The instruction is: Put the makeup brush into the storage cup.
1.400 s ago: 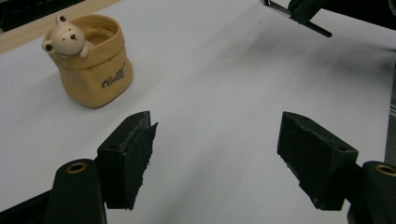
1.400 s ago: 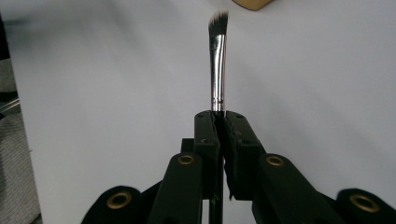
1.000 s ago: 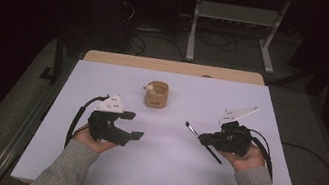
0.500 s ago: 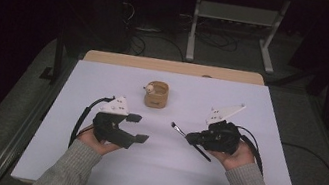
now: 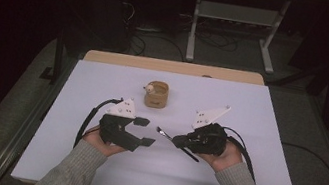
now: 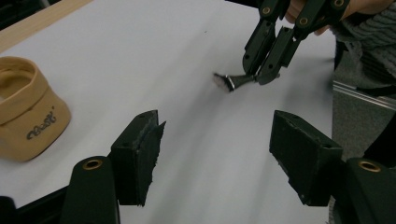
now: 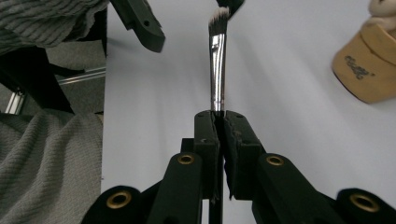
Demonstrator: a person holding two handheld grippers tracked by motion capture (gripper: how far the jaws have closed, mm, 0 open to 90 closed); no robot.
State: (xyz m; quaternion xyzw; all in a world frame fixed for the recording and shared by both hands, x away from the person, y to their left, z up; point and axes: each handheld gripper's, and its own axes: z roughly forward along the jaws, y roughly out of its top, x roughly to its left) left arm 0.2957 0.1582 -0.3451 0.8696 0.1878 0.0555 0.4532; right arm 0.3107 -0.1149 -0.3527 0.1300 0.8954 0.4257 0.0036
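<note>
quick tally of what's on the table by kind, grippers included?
Black two-jaw grippers: 2 (left gripper, right gripper)
Thin makeup brush with metal ferrule: 1
Tan soft round pouch: 1
Small pale object at the pouch rim: 1, too small to identify
Total: 5

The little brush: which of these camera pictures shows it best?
The right gripper view: the brush runs straight up from the shut jaws, metal collar and pale bristles clear. The left gripper view shows its bristle end poking from the right gripper farther off. The high view shows a thin dark stick.
</note>
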